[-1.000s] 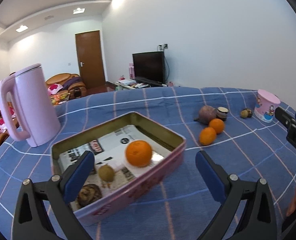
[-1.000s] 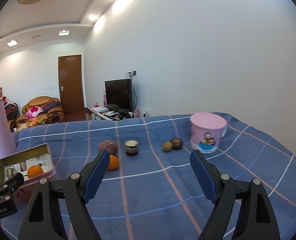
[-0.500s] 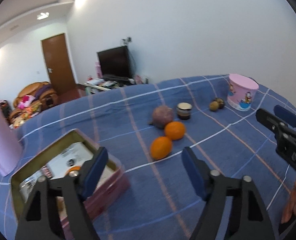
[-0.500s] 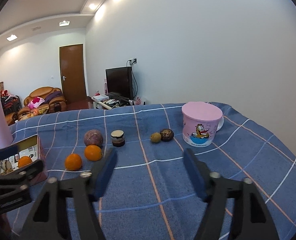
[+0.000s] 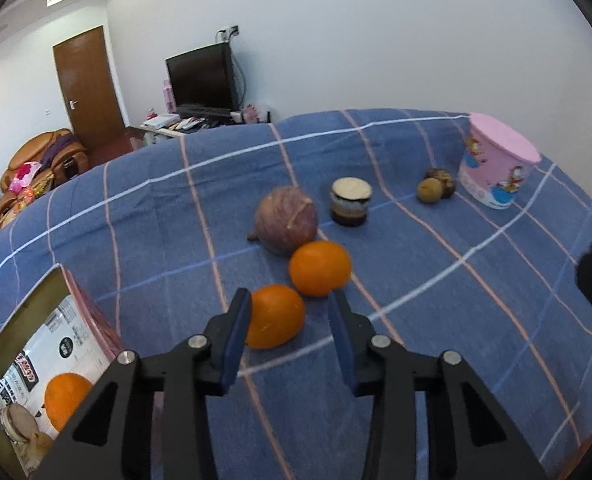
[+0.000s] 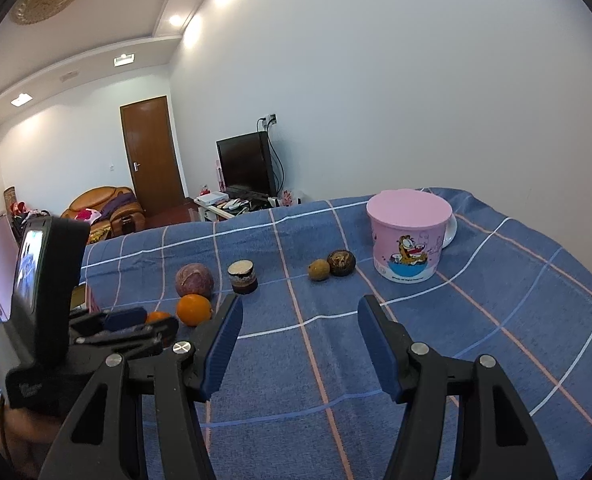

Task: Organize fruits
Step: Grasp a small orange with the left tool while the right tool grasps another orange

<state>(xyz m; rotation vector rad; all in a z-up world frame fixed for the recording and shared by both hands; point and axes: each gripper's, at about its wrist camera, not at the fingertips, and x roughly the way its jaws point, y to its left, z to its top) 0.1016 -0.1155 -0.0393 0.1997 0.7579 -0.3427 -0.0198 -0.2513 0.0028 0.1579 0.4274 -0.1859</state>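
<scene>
Now that we have swung the left gripper [image 5: 290, 322] away from the pink tin [image 5: 28, 364] and over to the loose fruit, its jaws frame the nearest orange [image 5: 275, 316]. A second ago they stood wide above the tin; they have since narrowed to a moderate gap. The left blue pad looks touching or just beside the orange, while the right pad stands a little apart from it, so we judge the fruit not yet gripped.

One orange already lies in the tin [image 5: 62, 400] with two small brown fruits beside it, at the lower left of the left wrist view. On the blue checked cloth of the worktop [image 5: 435, 340] a second loose orange [image 5: 319, 267] sits just behind the framed one, touching or nearly so, with a large purple round fruit [image 5: 286, 220] behind that. A small dark jar [image 5: 350, 201] stands beside it; farther right a small green-brown fruit [image 5: 429, 190] and a dark one [image 5: 441, 180] lie close to a lidded pink cartoon mug [image 5: 495, 172].

Our right gripper [image 6: 297, 344] hangs over bare cloth with jaws wide and holding nothing, a little lower and closer than before.

We read this as the start of the next pick. Because the two oranges crowd each other, closing may nudge the rear one.
</scene>
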